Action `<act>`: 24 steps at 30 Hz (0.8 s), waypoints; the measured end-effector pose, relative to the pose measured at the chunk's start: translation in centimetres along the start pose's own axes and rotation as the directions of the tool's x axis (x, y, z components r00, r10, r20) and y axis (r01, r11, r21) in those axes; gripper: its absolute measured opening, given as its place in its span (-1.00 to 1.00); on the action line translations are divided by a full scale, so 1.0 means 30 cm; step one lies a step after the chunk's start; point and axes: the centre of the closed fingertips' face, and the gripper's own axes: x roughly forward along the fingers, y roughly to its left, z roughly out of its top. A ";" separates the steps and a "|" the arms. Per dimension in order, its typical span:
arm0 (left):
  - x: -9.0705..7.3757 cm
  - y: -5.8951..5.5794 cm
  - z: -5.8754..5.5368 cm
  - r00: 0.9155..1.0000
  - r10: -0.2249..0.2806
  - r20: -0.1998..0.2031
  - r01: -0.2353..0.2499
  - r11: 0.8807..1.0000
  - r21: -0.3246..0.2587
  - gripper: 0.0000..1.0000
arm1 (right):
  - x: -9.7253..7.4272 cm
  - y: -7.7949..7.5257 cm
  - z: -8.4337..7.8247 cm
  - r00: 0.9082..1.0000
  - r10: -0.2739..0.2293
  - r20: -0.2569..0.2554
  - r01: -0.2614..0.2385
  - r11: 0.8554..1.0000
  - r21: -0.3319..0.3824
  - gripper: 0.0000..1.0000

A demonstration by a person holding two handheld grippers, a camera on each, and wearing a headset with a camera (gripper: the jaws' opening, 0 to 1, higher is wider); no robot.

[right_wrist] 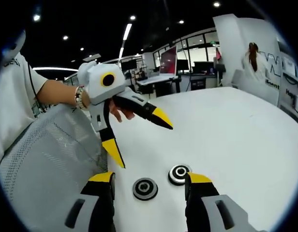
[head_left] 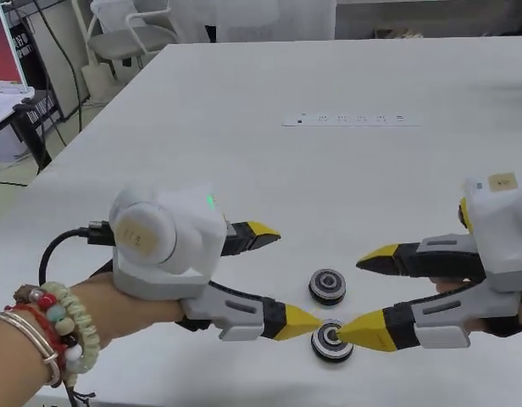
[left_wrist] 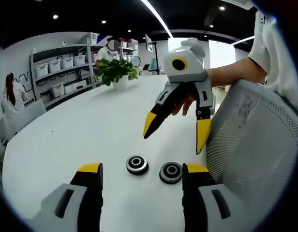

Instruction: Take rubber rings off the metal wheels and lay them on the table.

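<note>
Two small metal wheels with black rubber rings lie flat on the white table [head_left: 244, 127], a far wheel [head_left: 327, 286] and a near wheel [head_left: 331, 340]. My left gripper [head_left: 295, 278] is open, its lower yellow tip close to the near wheel's left side. My right gripper [head_left: 352, 294] is open too, its lower tip at that wheel's right side. In the left gripper view both wheels [left_wrist: 137, 164] [left_wrist: 171, 172] lie just ahead of the left gripper [left_wrist: 142, 169], with the right gripper [left_wrist: 173, 142] beyond. In the right gripper view the wheels [right_wrist: 145, 188] [right_wrist: 179, 174] lie between the right gripper's [right_wrist: 150, 177] spread jaws.
A flat white socket strip [head_left: 350, 119] is set in the table further back. An office chair [head_left: 125, 34] stands past the far left corner. A grey mesh chair back [left_wrist: 250, 145] is beside me, and a potted plant [left_wrist: 115, 70] stands at the table's far end.
</note>
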 end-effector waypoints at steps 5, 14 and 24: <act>0.022 -0.037 -0.027 0.999 -0.032 -0.037 0.032 0.999 0.022 0.24 | 0.011 0.003 -0.049 0.999 0.011 -0.034 -0.011 1.000 0.014 0.07; 0.054 -0.077 -0.053 0.996 -0.063 -0.060 0.066 0.997 0.035 -0.05 | 0.043 0.014 -0.105 0.996 0.015 -0.089 -0.014 1.000 0.012 -0.13; 0.103 -0.121 -0.050 0.995 -0.086 -0.055 0.089 0.995 0.047 -0.30 | 0.078 0.027 -0.144 0.990 0.005 -0.139 -0.013 0.998 -0.055 -0.33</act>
